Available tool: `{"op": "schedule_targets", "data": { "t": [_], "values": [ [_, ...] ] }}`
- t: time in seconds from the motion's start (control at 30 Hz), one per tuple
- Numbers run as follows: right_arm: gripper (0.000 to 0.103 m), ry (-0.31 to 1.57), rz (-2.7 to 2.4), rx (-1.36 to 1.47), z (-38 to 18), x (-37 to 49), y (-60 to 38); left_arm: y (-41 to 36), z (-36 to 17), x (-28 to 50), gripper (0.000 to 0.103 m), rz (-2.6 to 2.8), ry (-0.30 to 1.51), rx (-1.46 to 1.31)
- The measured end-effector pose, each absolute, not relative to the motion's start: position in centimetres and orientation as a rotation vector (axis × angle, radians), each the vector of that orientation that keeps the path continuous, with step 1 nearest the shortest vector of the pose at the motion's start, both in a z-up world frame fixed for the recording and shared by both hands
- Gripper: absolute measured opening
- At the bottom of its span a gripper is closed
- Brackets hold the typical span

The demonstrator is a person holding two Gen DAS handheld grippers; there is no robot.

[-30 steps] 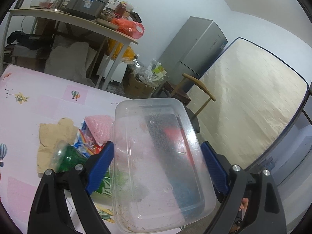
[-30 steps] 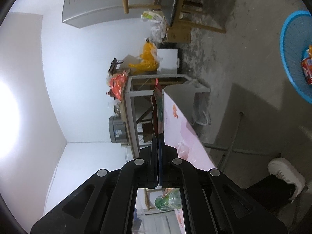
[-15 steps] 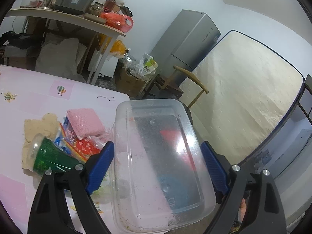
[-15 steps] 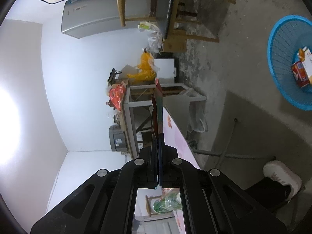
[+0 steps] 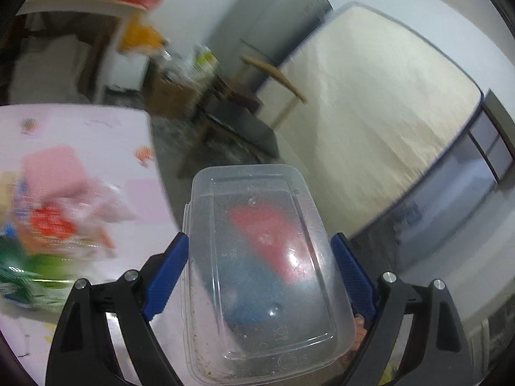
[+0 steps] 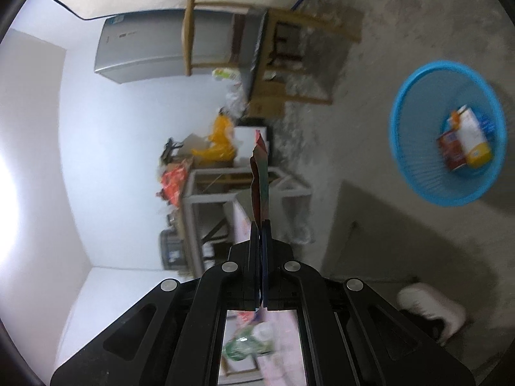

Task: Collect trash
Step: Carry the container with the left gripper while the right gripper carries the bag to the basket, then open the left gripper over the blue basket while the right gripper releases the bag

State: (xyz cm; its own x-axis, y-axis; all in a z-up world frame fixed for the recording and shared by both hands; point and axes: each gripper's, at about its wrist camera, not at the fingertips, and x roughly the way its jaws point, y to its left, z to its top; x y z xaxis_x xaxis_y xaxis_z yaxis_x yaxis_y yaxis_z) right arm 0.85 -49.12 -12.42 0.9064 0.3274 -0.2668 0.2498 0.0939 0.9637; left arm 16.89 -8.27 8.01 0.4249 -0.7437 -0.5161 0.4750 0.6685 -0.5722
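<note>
My left gripper [image 5: 257, 244] is shut on a clear plastic food container [image 5: 260, 257], its blue pads against both long sides; it hangs past the edge of the pink table [image 5: 96, 135]. Blurred trash lies on that table: a pink pack [image 5: 54, 170], red wrappers [image 5: 48, 228], a green bottle [image 5: 19, 273]. My right gripper [image 6: 261, 225] is shut on a thin flat wrapper [image 6: 260, 177], seen edge-on and rolled sideways. A blue mesh waste basket [image 6: 418, 167] with cartons in it stands on the floor at the right.
A wooden chair [image 5: 273, 77], a grey fridge [image 5: 276, 9], a leaning mattress [image 5: 379, 103] and a cluttered side table [image 5: 80, 3] stand around. A white shoe [image 6: 431, 305] is on the concrete floor [image 6: 370, 225]. The fridge [image 6: 148, 51] and chair [image 6: 273, 32] also show in the right wrist view.
My left gripper swung right with the container, off the table edge; the trash pile slid left. My right gripper turned toward the blue basket, which now shows fully.
</note>
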Motion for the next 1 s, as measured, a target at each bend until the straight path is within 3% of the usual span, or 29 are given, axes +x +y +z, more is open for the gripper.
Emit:
{"op": "schedule_targets", "data": {
  "t": [0.37, 0.6, 0.7, 0.73, 1.0],
  "values": [
    [0.0, 0.554, -0.217, 1.487, -18.8, -1.6, -53.0, -24.7, 0.0, 20.5, 0.087, -0.925, 1.188, -0.188],
    [0.001, 0.615, -0.336, 1.471, -22.9, -1.0, -54.9, -32.7, -6.1, 23.3, 0.088, -0.884, 1.308, -0.066],
    [0.023, 0.649, -0.381, 1.454, -25.3, -0.1, -56.1, -34.7, -9.1, 23.9, 0.09, -0.854, 1.32, -0.05],
    [0.035, 0.663, -0.395, 1.449, -26.1, 0.1, -56.4, -35.1, -10.2, 24.3, 0.093, -0.831, 1.335, -0.056],
    [0.046, 0.698, -0.515, 1.367, -27.2, -1.7, -57.1, -33.5, -10.9, 25.2, 0.093, -0.832, 1.346, -0.152]
  ]
}}
